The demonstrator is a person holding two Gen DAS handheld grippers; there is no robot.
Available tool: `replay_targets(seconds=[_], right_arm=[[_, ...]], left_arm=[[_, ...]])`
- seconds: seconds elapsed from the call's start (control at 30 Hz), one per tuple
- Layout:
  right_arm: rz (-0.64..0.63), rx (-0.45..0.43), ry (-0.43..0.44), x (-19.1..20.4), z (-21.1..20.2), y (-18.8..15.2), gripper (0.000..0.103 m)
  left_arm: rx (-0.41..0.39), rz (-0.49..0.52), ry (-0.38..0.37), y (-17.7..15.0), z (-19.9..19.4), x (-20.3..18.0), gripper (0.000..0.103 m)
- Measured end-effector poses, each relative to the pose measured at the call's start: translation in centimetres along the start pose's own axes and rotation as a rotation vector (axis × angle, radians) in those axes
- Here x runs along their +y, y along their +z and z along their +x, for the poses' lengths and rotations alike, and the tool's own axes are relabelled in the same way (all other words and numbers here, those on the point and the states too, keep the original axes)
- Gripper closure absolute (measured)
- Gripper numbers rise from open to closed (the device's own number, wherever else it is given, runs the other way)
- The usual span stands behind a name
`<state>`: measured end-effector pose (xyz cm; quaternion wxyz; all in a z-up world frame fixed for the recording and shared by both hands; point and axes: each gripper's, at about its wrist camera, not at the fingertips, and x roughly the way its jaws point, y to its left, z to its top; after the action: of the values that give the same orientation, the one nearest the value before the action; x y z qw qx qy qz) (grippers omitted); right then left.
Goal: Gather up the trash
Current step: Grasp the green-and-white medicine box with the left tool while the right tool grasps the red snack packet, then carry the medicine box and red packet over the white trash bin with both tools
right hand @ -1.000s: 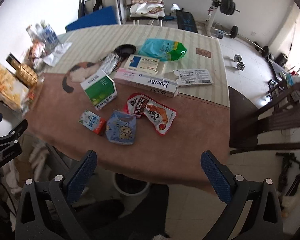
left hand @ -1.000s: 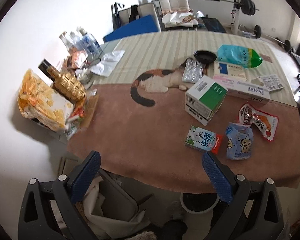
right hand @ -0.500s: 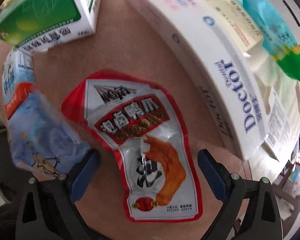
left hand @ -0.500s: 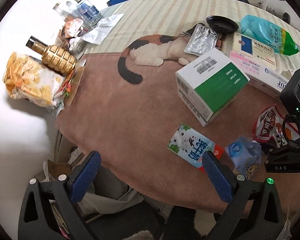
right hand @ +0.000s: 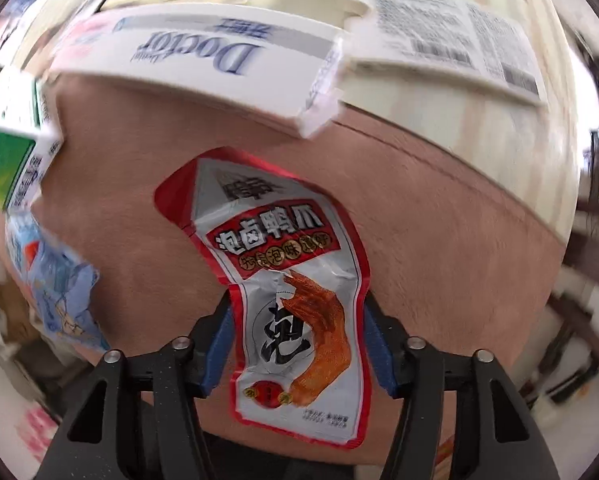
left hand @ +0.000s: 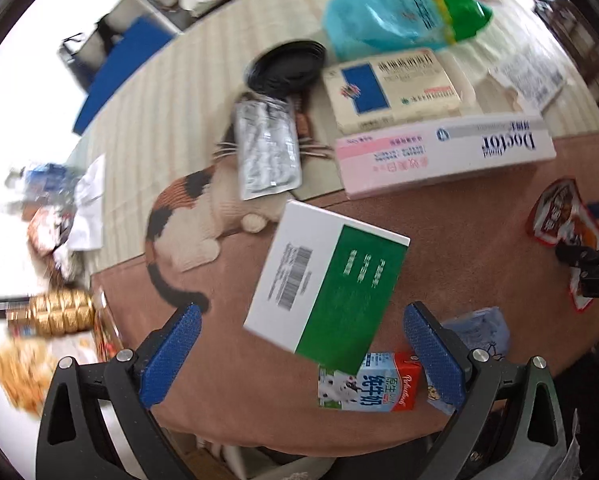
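Note:
My right gripper point(right hand: 297, 344) has its blue fingers point(right hand: 219, 344) closed in on both edges of a red and white snack wrapper point(right hand: 283, 272) that lies on the brown cloth. The wrapper also shows at the right of the left wrist view point(left hand: 559, 216), with the right gripper body over it. My left gripper point(left hand: 299, 356) is open and empty, with a green and white box point(left hand: 327, 284) between its fingers. A small milk carton point(left hand: 367, 384) and a light blue pouch point(left hand: 479, 332) lie by its right finger.
A long white "Doctor" box point(left hand: 443, 152), a cream box point(left hand: 391, 88), a teal bag point(left hand: 403, 20), a black dish point(left hand: 287, 68) and a silver foil pack point(left hand: 267, 148) lie further back. A gold bottle point(left hand: 55, 312) and snack bags sit at the left edge.
My right gripper dropped to the table and its fingers closed in on the red snack wrapper. My left gripper moved forward and right over the table toward the green box.

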<state>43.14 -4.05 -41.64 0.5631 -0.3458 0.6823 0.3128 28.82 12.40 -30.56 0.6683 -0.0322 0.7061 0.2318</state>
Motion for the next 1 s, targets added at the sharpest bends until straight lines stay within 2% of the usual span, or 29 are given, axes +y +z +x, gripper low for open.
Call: replay_targets(seconds=[0.03,0.2,0.27,0.3,0.33,0.37,0.4,0.43,0.47,0.57,0.9,1.0], right_arm=[[0.001,0.005,-0.016,0.3,0.2,0.4,0.026],[-0.014,-0.001,-0.041,1.5,1.3,1.4,0.023],[-0.016,-0.007,-0.067,3.3,1.8,0.9,0.023],[-0.017,-0.017,-0.074,3.5,2.0,0.9,0.023],[-0.019,-0.029,-0.083,4.2,2.4,0.7,0.024],[-0.025,-0.041,-0.087,4.4,2.8,0.5,0.026],[-0.027,-0.053,-0.087,5.0,4.9,-0.3,0.027],[-0.025,-0.067,-0.087,4.6,4.2,-1.9,0.035],[-0.025,-0.085,-0.079,4.6,4.1,-2.2,0.047],[-0.018,-0.091,-0.040,4.2,3.8,-2.7,0.056],[0.035,-0.144,0.070,3.8,3.9,-3.9,0.058],[0.042,-0.172,0.113,4.0,2.3,-3.9,0.059]], left_arm=[[0.024,0.029,-0.007,0.6,0.7,-0.1,0.000],[0.138,0.117,-0.067,2.1,4.0,-1.0,0.000],[0.162,0.132,-0.085,2.3,4.9,-1.3,0.001],[0.162,0.134,-0.094,2.3,5.2,-1.4,0.014],[0.164,0.127,-0.093,2.4,5.4,-1.3,0.023],[0.162,0.115,-0.100,2.4,5.4,-1.2,0.023],[0.140,0.114,-0.102,2.4,5.2,-1.2,0.023],[0.120,0.113,-0.103,2.3,4.8,-1.3,0.023],[0.113,0.106,-0.094,2.3,4.7,-1.3,0.023],[0.093,0.050,-0.078,2.0,4.3,-1.4,0.024],[-0.030,-0.246,-0.123,-0.5,0.4,1.0,0.024],[-0.079,-0.346,-0.138,-2.1,-1.3,1.5,0.024]])
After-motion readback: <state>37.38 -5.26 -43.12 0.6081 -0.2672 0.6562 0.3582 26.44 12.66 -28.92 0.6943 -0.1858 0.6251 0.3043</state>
